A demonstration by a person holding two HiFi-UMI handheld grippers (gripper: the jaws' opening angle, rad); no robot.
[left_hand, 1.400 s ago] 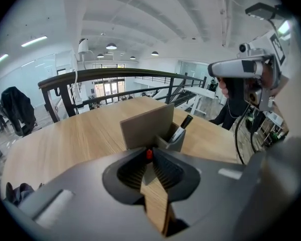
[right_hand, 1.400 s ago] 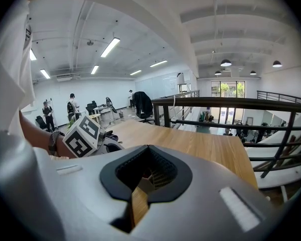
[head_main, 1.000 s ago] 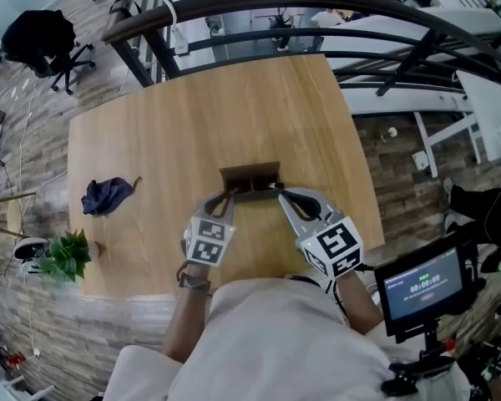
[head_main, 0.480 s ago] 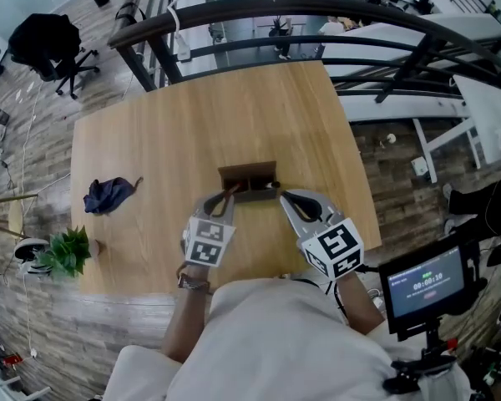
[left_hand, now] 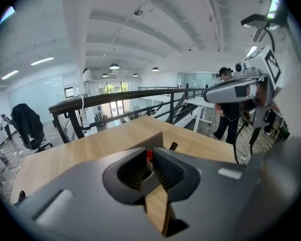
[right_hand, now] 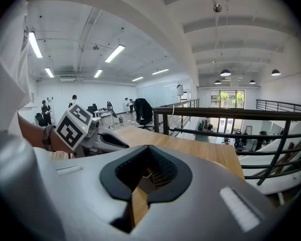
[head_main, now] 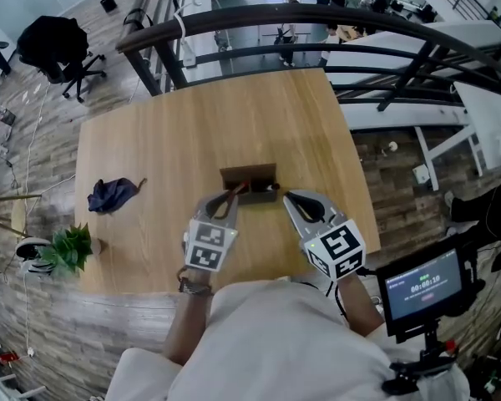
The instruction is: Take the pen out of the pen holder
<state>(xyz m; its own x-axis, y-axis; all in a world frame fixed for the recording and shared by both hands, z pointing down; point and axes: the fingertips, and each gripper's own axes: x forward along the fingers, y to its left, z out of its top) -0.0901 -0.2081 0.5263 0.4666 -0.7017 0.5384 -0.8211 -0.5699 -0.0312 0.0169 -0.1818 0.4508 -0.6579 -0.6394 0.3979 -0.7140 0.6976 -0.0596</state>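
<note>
- Left tongs (left_hand: 149, 160): narrow, clamped on a red-tipped pen (left_hand: 149, 155) that slants out of the brown pen holder (head_main: 250, 176) just ahead.
- Right tongs (right_hand: 147, 174): narrow, pinching the pen holder's near right edge.
- Desk (head_main: 192, 132): wooden, under both tongs.

A crumpled dark blue cloth (head_main: 110, 195) lay on the left of the wooden table (head_main: 192, 115). A green plant (head_main: 64, 251) stood at its near-left corner. Beyond the black railing (head_main: 317, 19) sat 1 black office chair (head_main: 54, 44).
</note>
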